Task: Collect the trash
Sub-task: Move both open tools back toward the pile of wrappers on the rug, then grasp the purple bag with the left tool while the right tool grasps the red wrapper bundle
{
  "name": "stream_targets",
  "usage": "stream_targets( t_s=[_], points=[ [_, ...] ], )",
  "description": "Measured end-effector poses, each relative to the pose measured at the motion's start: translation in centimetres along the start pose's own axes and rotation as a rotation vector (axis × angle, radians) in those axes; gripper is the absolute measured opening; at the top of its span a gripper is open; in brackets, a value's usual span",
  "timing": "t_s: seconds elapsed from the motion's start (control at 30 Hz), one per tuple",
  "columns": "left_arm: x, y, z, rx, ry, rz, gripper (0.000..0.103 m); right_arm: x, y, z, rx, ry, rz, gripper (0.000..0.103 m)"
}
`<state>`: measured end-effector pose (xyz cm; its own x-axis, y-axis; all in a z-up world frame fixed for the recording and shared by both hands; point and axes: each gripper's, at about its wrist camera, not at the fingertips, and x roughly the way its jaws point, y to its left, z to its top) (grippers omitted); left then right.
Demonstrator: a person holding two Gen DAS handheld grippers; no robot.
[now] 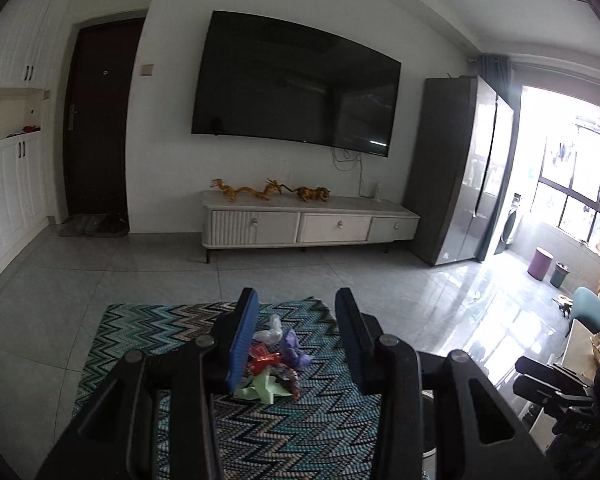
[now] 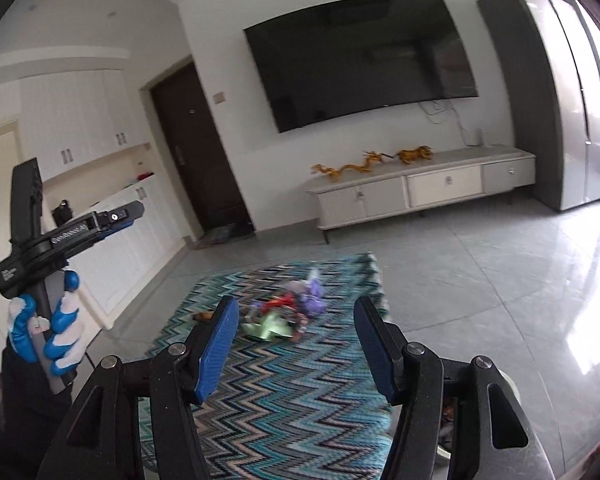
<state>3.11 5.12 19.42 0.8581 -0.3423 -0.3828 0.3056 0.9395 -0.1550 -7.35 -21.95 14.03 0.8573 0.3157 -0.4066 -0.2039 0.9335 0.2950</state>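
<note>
A small pile of trash (image 1: 274,364) lies on a zigzag teal rug (image 1: 140,332): clear plastic, a purple wrapper, red wrappers and a pale green scrap. It also shows in the right wrist view (image 2: 290,314), slightly blurred. My left gripper (image 1: 296,340) is open and empty, held above the rug with the pile between its blue pads. My right gripper (image 2: 296,350) is open and empty, short of the pile. The left gripper (image 2: 118,216), held by a gloved hand, shows at the left of the right wrist view.
A small brown scrap (image 2: 204,316) lies on the rug left of the pile. Grey tiled floor (image 1: 300,276) surrounds the rug. A white TV cabinet (image 1: 312,224) stands at the far wall under a TV. A grey fridge (image 1: 456,184) stands right. A round bin rim (image 2: 448,412) shows under the right gripper.
</note>
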Motion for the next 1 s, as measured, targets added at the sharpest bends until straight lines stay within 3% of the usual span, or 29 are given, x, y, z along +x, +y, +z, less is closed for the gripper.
stream_targets(
  t_s=[0.17,0.37,0.77,1.0],
  points=[
    [-1.0,4.1,-0.4,-0.062,-0.014,0.047,0.039,1.7,2.9,1.3,-0.022,0.002,0.083,0.058],
    [1.9,6.8,-2.2,-0.097,0.038,0.056,0.039,5.7,4.6,1.0,-0.031,0.059,0.139,0.058],
    [14.4,8.3,-7.9,-0.142,0.257,0.005,0.039,17.7,1.0,-2.4,0.024,0.257,0.102,0.051],
    [23.3,10.3,-11.6,-0.235,0.385,0.000,0.039,25.0,-2.4,-5.0,0.047,0.368,0.063,0.050]
  ],
)
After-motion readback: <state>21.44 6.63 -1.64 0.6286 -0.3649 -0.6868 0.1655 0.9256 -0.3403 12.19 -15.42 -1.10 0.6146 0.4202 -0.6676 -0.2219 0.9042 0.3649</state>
